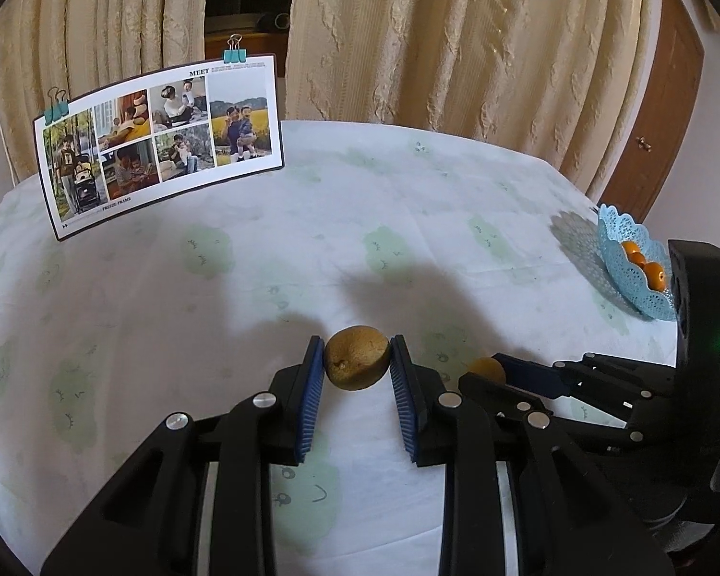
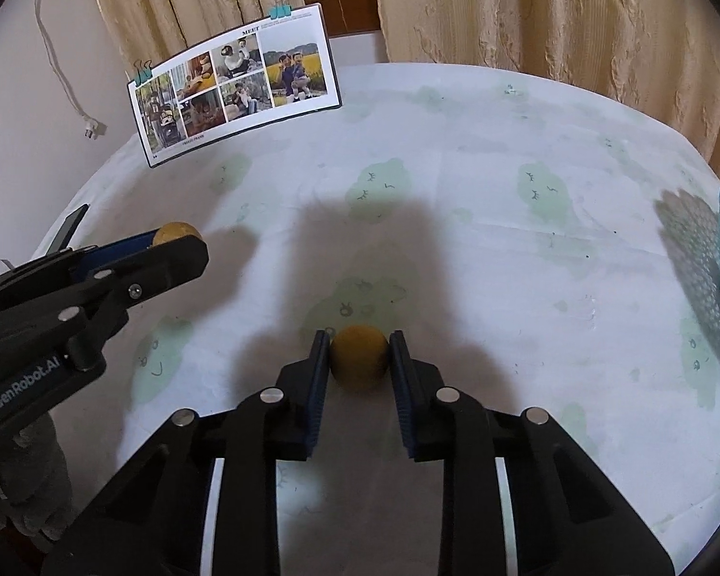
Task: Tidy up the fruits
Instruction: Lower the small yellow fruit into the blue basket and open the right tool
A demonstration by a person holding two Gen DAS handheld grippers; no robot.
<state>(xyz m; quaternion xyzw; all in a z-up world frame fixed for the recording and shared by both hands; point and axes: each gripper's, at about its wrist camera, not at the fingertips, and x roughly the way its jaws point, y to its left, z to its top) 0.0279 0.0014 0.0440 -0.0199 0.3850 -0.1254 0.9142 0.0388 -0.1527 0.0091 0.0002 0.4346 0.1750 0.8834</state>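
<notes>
Tablecloth (image 2: 456, 153) bare; basket (image 1: 633, 264) at 3 o'clock. We find left gripper (image 1: 356, 360) and right gripper (image 2: 359, 357) each clamping 1 fruit (image 1: 356, 357). Recommend lifting clear before swinging over rim.

left gripper (image 1: 357, 360) — pointed steeply down, pads clamped on a brownish fruit (image 1: 356, 358) | right gripper (image 2: 359, 357) — just beside it, also angled down, pads pressed on a yellow fruit (image 2: 359, 358) | gloved hand (image 2: 29, 489) glimpsed under left gripper
</notes>
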